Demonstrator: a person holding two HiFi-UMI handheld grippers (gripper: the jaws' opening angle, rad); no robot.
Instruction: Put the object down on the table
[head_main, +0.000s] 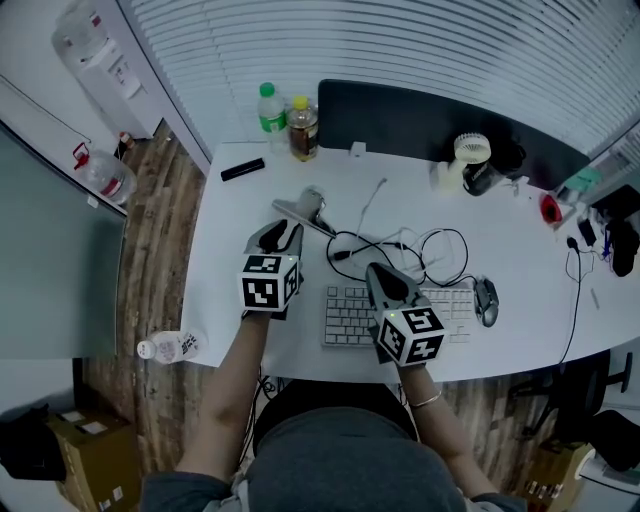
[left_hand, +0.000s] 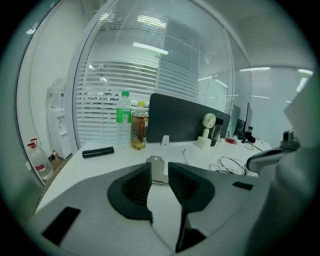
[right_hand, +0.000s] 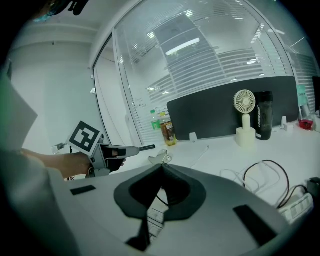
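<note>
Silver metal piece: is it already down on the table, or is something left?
Done, apparently: the flat silver metal piece lies on the white table, beyond the open left gripper. In hand: nothing; the right gripper is shut and empty. Left: probably only pulling back.

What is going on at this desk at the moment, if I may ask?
A person at the white desk holds a gripper in each hand. The left gripper is aimed at a silver metal piece lying on the desk, its jaws partly apart with the piece just at their tips; no firm grip shows. The right gripper is shut and empty above the keyboard.
</note>
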